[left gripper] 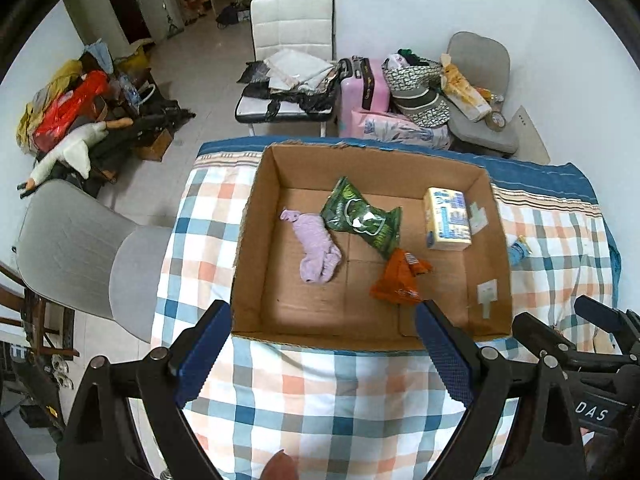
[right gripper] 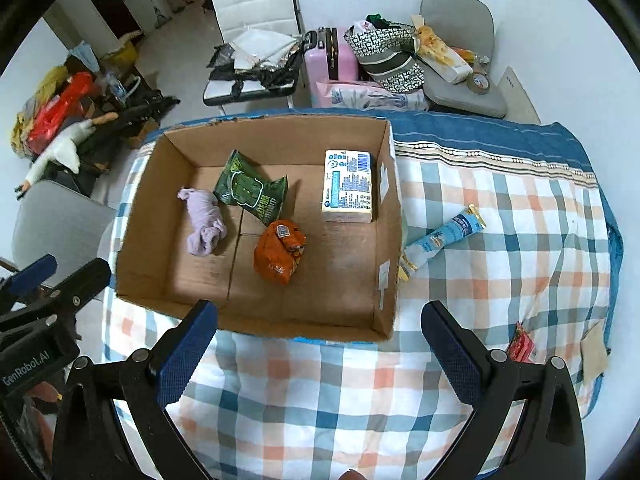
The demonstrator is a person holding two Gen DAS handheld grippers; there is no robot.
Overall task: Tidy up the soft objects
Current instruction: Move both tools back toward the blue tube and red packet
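Here, a shallow open cardboard box [left gripper: 256,216] sits on a tabletop covered with a checked cloth [left gripper: 304,400] in white, teal and orange, its far edge a solid blue band. Four soft things lie on the box floor. A rolled lilac sock [left gripper: 316,246] lies toward the left side, its upper end just beside a crumpled green snack bag [left gripper: 358,216], which lies near the middle toward the far wall. An orange snack packet [left gripper: 396,280] lies nearer the front, close to the green bag's lower corner. A pale yellow tissue pack [left gripper: 448,218] with blue print lies by the right wall, apart from the others.

Outside the box, a light blue tube-shaped packet [right gripper: 444,236] rests on the cloth just beside the right wall, lying slantwise. Further right, near the cloth's edge, a small red wrapper [right gripper: 522,344] lies on its own.

The left hand-held gripper [left gripper: 324,348] hovers over the cloth in front of the box's near wall, its blue-padded fingers [left gripper: 202,356] spread wide with nothing between them. The right hand-held gripper [right gripper: 320,344] hangs near the box's front right corner, likewise spread wide and empty.

Beyond the tabletop stand a white chair [left gripper: 292,24] piled with papers, a pink suitcase [left gripper: 366,84] and a grey chair [left gripper: 480,64] loaded with bags.
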